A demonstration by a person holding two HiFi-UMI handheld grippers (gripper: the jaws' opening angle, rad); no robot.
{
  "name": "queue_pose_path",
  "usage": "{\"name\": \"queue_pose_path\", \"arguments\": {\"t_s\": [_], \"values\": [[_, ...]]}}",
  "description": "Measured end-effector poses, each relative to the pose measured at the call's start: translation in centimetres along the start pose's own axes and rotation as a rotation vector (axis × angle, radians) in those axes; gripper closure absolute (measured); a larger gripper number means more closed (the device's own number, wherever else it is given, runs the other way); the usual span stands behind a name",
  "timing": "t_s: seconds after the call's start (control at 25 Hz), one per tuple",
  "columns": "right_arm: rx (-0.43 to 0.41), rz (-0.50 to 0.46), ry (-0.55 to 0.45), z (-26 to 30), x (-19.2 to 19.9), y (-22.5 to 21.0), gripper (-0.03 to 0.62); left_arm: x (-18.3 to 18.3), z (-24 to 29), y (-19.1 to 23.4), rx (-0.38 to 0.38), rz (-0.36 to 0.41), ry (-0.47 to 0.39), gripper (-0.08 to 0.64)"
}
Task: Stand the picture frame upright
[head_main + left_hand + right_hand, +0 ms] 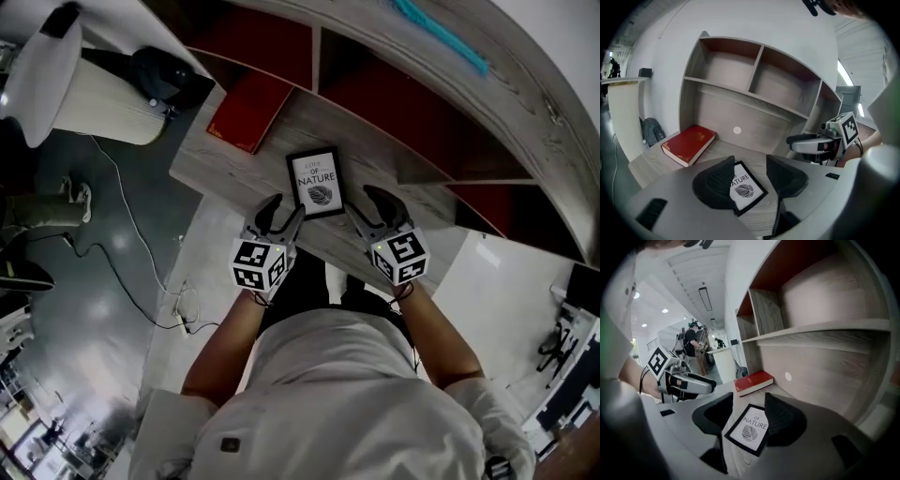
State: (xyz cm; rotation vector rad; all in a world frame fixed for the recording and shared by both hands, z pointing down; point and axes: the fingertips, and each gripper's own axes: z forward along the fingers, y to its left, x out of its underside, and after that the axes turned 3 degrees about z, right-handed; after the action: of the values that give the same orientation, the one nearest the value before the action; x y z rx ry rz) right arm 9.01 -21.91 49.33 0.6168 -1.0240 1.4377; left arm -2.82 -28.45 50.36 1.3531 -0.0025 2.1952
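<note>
Wood-grain surface (234, 169) below the shelves carries the picture frame (315, 183), lying flat with its print up. In the head view it sits just ahead of and between the left gripper (281, 217) and right gripper (372, 214).

In the left gripper view, the jaws stand apart and empty, with the frame just beyond their gap.

The right gripper view shows the same: jaws spread, nothing held.

We judge this to be the approach. Next we must pinch an edge and tip the frame up. Its back, and any stand there, is hidden from us.
</note>
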Motion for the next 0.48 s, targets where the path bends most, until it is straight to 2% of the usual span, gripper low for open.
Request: {"name": "queue_pose_path", "arguments": {"t_s": [0.48], "values": [[0.017,0.115,0.155,7.9,8.6,-3.8,0.377,8.4,6.1,4.7,0.007,-0.034,0.171,0.333]]}}
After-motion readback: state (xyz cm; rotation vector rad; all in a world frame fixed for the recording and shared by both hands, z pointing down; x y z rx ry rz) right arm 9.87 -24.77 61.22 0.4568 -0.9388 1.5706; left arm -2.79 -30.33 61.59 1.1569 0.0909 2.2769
